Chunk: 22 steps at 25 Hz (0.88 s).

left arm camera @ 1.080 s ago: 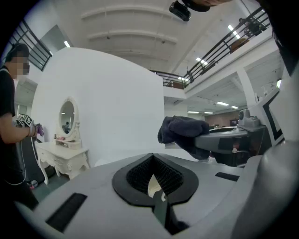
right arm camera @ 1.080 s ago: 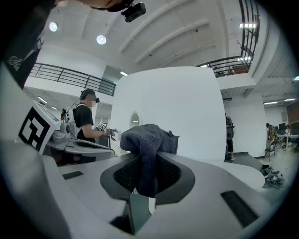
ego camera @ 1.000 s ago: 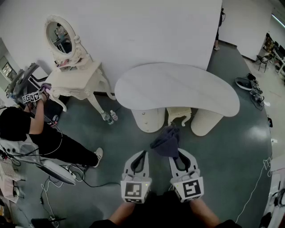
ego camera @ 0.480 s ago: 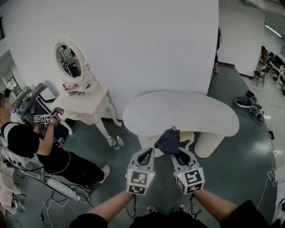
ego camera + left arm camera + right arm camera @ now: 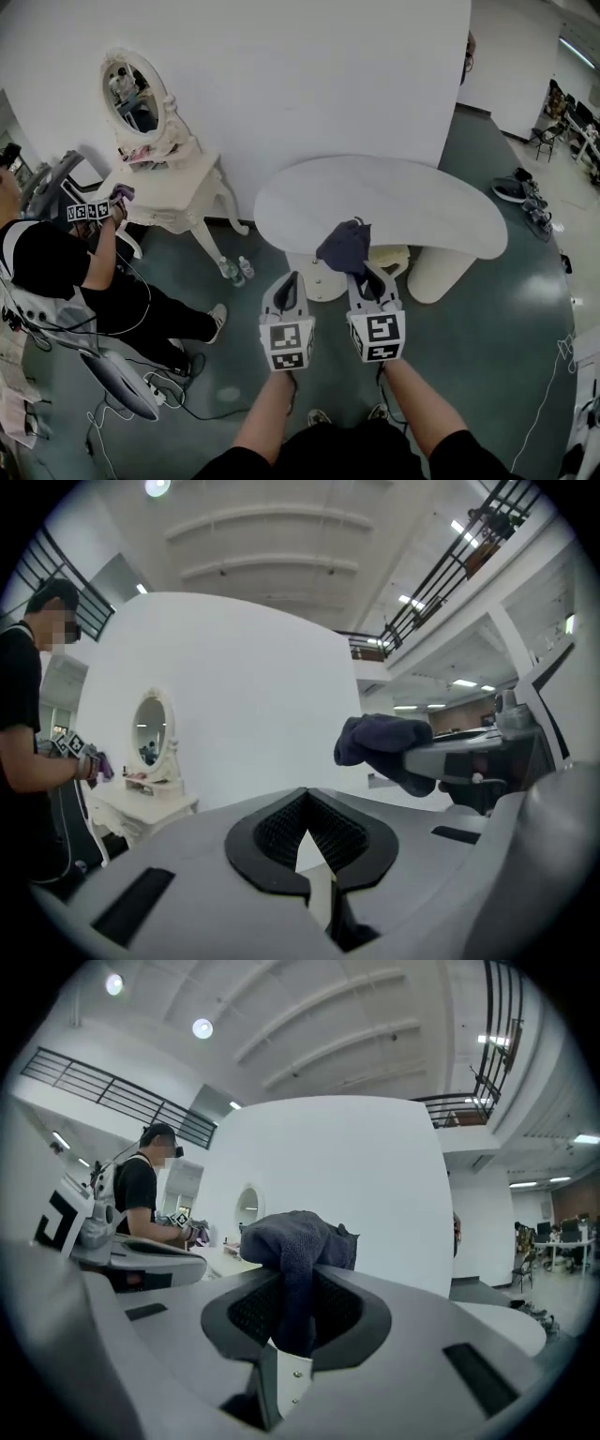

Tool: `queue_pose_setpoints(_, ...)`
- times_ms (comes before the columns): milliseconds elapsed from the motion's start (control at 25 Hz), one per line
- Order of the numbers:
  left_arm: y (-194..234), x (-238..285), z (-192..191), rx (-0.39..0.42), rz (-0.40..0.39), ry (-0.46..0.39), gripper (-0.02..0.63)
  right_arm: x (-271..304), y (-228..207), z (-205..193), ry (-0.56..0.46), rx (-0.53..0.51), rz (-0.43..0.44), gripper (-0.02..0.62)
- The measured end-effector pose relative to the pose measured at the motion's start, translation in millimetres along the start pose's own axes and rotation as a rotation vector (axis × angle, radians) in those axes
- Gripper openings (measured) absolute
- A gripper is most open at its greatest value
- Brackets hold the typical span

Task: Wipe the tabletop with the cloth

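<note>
Your right gripper point(image 5: 364, 277) pinched the dark cloth point(image 5: 343, 247) by one fold, in the air near the white worktop's point(image 5: 422, 202) edge, your left gripper point(image 5: 287, 286) pressed together on nothing; soft and light, the cloth would likely droop and bunch when dragged.

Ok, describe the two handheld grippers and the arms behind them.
Both the left gripper and right gripper are light grey, wedge-shaped shells tapering to two jaws lined with black ribbed pads. Each carries a white cube printed with black square markers. The person wears black sleeves.
</note>
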<state>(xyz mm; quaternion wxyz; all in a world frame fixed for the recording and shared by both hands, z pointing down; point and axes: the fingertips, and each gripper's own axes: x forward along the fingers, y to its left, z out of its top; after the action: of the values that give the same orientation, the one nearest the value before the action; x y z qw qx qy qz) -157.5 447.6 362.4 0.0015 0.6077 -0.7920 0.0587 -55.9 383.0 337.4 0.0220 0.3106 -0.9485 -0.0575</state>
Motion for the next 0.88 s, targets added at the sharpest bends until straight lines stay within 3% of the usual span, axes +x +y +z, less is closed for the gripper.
queue_pose_setpoints(320, 9.6, -12.6, -7.4, -0.040, 0.003, -0.002, 0.006, -4.3, 1.9, -15.7, 0.037, 0.054, -0.074, 0.061)
queue_pose_setpoints(640, 7.7, 30.5, -29.3, -0.037, 0.021, 0.071, 0.006, 31.7, -1.4, -45.0, 0.112, 0.041, 0.025, 0.061)
queue_pose_setpoints(880, 13.5, 87.0, -30.1, -0.035, 0.038, 0.097, 0.006, 72.8, -25.4, -62.3, 0.156, 0.092, 0.059, 0.061)
